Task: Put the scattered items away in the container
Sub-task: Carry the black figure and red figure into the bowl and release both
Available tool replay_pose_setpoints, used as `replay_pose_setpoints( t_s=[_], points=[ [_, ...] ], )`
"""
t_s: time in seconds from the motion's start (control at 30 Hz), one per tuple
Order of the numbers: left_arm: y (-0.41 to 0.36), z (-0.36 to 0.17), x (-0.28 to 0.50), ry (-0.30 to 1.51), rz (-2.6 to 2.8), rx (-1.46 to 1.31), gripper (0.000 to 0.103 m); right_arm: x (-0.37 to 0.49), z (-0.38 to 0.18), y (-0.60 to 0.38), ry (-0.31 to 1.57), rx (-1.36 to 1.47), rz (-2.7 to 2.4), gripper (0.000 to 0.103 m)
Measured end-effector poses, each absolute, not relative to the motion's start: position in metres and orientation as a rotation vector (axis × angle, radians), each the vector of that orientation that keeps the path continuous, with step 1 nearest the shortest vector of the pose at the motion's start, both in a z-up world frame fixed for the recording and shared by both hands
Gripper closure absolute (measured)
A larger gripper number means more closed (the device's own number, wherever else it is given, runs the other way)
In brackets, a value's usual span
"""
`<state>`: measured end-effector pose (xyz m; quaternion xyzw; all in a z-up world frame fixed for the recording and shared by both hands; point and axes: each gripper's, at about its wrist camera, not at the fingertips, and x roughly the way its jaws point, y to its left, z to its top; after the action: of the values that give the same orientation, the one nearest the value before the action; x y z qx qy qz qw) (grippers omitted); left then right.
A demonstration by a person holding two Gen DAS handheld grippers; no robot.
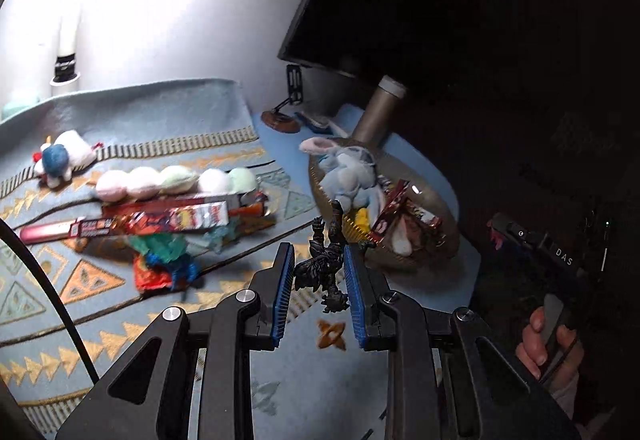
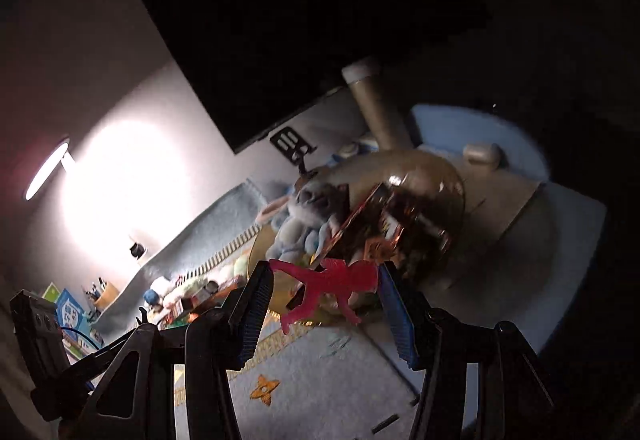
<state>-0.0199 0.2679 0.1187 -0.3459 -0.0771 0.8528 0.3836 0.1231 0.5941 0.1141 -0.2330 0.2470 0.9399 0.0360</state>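
Black spiky plastic figure [image 1: 324, 268] sits pinched lengthwise between my left gripper [image 1: 319, 272] pads, the translucent brown bowl-like container [image 1: 436, 200] at the blue mat's [image 1: 280, 368] far right edge just ahead-right, while my right gripper [image 2: 326, 290] clasps a flat pink figure [image 2: 332, 282] nearer its rim.

Your brown bowl [image 1: 436, 200] near the blue mat's [image 1: 240, 100] right edge holds a blue plush rabbit [image 1: 352, 176]; a black figurine [image 1: 326, 264] and red figure [image 2: 328, 286] sit gripped.
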Motion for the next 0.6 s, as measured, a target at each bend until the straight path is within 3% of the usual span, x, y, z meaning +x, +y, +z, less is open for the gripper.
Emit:
replay_pose_setpoints(
  t_s=[0.2, 0.5, 0.53, 0.57, 0.6],
  points=[
    [0.338, 0.144, -0.037, -0.161, 2.076, -0.822, 0.081, 0.113, 0.137, 0.631, 0.762, -0.613, 2.820, 0.050],
    [0.398, 0.122, -0.056, -0.152, 2.025, -0.885, 0.080, 0.075, 0.114, 0.620, 0.752, -0.761, 2.826, 0.050],
    [0.401, 0.119, -0.059, -0.164, 2.036, -0.889, 0.077, 0.072, 0.111, 0.619, 0.764, -0.768, 2.839, 0.049],
    [0.404, 0.116, -0.062, -0.178, 2.057, -0.903, 0.059, 0.068, 0.107, 0.619, 0.786, -0.773, 2.852, 0.049],
    [0.406, 0.113, -0.066, -0.197, 2.068, -0.926, 0.050, 0.064, 0.104, 0.619, 0.804, -0.785, 2.855, 0.043]
  ],
)
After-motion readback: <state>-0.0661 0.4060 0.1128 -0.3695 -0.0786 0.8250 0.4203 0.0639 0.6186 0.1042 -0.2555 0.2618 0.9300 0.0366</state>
